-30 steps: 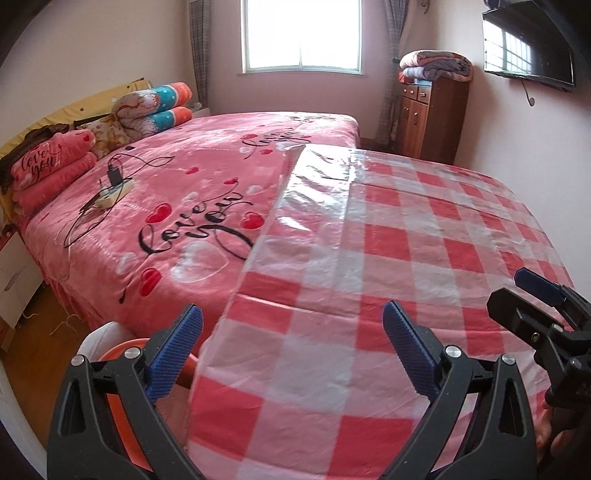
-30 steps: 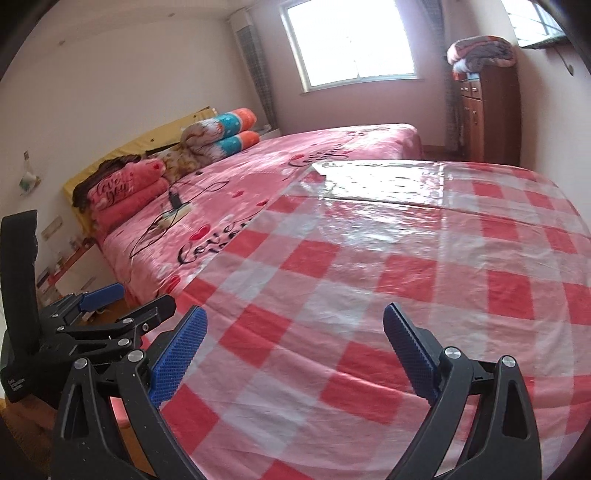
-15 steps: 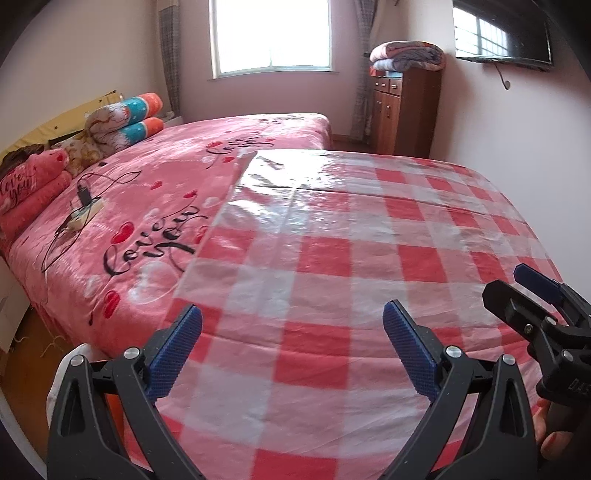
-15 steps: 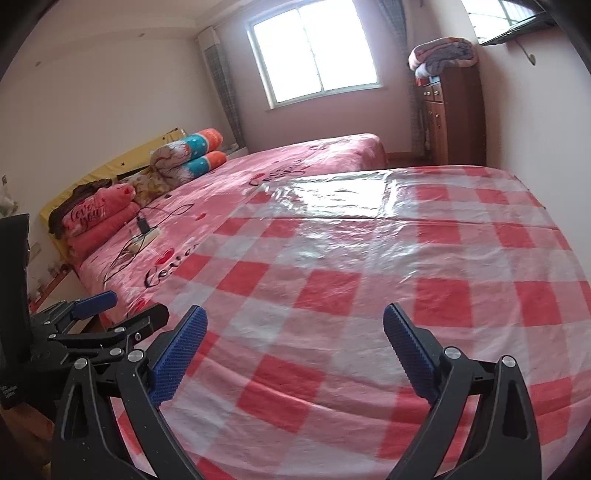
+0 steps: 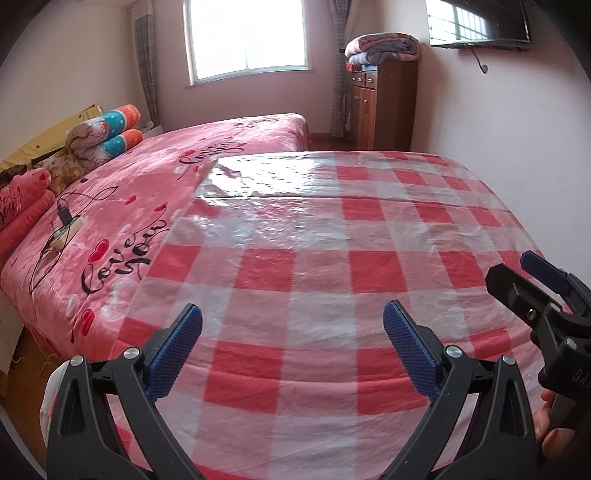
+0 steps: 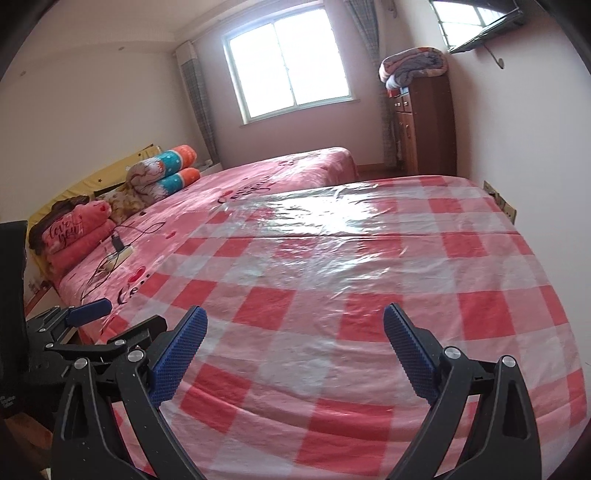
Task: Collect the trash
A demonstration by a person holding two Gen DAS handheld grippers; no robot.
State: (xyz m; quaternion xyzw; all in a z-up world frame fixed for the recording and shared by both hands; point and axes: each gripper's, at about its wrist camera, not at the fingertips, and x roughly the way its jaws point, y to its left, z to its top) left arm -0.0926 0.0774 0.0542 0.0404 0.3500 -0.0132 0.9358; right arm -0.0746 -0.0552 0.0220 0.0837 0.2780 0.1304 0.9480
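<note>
In the left wrist view, the left gripper (image 5: 291,336) hung with its jaws spread and empty above the checked plastic sheet (image 5: 332,258) laid over the bed (image 5: 147,192), probably to give a wipeable work surface. No trash showed on it. In the right wrist view, the right gripper (image 6: 293,338) was likewise released and empty over the sheet; trash, if any, may lie out of frame.

Bright window (image 5: 248,35), pink bed (image 5: 155,177), apparently wooden cabinet (image 5: 384,103)
</note>
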